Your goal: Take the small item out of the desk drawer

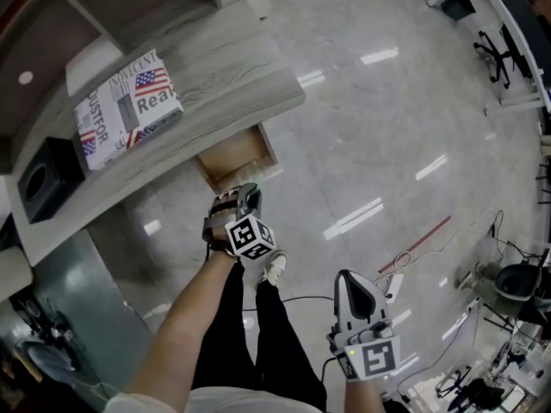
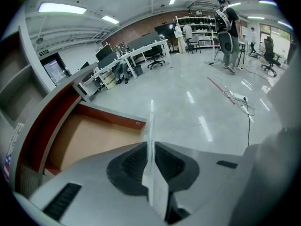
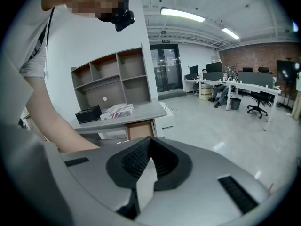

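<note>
left gripper [image 2: 150, 147] pinches white card [image 2: 151, 121]

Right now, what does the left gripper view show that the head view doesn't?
Left gripper view only: a thin white strip pinched edge-on in the left gripper, and distant workstations. Head view only: the printed box and black box on the desk, and the right gripper. Both: the open drawer, whose visible part looks empty, and the glossy floor.
</note>
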`<state>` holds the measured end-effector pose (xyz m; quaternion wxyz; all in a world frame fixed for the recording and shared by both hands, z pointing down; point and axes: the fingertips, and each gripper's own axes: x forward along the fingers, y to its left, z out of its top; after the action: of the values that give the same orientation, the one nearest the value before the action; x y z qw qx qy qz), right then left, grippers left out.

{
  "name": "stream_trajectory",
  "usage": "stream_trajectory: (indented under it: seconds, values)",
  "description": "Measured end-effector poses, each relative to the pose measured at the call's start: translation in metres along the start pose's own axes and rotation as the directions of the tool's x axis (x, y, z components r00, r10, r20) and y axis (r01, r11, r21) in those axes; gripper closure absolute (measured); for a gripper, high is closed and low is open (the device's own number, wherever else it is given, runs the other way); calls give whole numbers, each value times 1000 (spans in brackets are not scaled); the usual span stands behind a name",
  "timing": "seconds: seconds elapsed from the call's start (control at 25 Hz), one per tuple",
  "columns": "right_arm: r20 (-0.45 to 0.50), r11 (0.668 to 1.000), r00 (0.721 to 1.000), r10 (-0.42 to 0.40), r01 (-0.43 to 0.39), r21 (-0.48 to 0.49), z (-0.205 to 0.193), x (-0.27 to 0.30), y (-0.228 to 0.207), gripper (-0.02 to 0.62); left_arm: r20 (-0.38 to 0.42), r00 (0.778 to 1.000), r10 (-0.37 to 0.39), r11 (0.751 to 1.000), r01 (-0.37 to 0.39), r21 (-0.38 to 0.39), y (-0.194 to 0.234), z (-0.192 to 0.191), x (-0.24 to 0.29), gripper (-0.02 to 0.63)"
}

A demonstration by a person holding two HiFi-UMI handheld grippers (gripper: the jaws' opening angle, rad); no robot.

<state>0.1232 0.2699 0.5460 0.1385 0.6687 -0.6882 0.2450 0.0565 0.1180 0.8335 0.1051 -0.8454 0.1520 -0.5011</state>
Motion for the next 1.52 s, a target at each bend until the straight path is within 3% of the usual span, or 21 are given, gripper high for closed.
stream_trajectory:
  seconds: [0.08, 0.36, 0.56, 0.76, 1.08, 1.28, 1.52]
  values:
    - [19, 1000, 1000, 9, -9, -5, 2, -2, 1, 572, -10, 1000, 1, 1000, -1, -8, 0, -2, -2, 583]
    - [36, 999, 999, 5, -4, -33, 16, -17, 4, 572, 18, 1000, 11, 997, -9, -80, 14, 0, -30, 588]
    - [60, 998, 998, 27, -23, -58, 47, -26, 18, 572, 61, 997, 38, 987, -28, -160, 37, 9, -68, 588]
    - [84, 994, 995, 56, -48, -98, 75, -30, 35, 574, 146, 987, 65, 952, -17, -305, 64, 19, -118, 588]
    - [125, 985, 987, 100, -80, -153, 118, -39, 71, 572, 208, 969, 134, 910, -37, -414, 95, 19, -190, 588]
    - [164, 976, 977, 137, -105, -191, 143, -40, 91, 572, 273, 938, 213, 865, -52, -499, 123, 23, -237, 588]
    - [204, 966, 964, 171, -124, -225, 167, -44, 111, 572, 349, 879, 326, 815, -74, -575, 159, 27, -301, 588]
